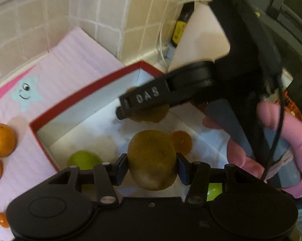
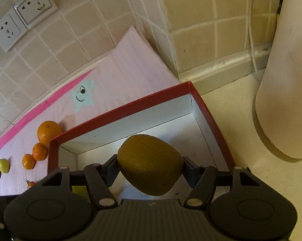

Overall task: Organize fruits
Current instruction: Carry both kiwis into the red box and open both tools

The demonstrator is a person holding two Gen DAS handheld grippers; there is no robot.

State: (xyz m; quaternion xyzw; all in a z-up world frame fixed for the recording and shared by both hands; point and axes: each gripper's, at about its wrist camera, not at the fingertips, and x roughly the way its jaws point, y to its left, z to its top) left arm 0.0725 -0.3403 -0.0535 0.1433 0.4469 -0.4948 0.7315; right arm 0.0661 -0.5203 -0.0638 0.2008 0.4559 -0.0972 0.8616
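My left gripper (image 1: pixel 152 165) is shut on a brown kiwi (image 1: pixel 152 159) and holds it over the red-rimmed white box (image 1: pixel 86 91). My right gripper (image 2: pixel 149 165) is shut on a second kiwi (image 2: pixel 149 163) over the same box (image 2: pixel 130 104). In the left wrist view the right gripper (image 1: pixel 142 108) reaches in from the upper right, its kiwi (image 1: pixel 153 114) partly hidden behind its finger. A green fruit (image 1: pixel 83 159) and an orange (image 1: pixel 182 142) lie inside the box.
Several oranges (image 2: pixel 48 133) and other small fruits (image 2: pixel 3 165) lie on the pink mat (image 2: pixel 118 76) left of the box. A white appliance (image 2: pixel 285 84) stands at the right. Tiled wall behind, with sockets (image 2: pixel 24 14).
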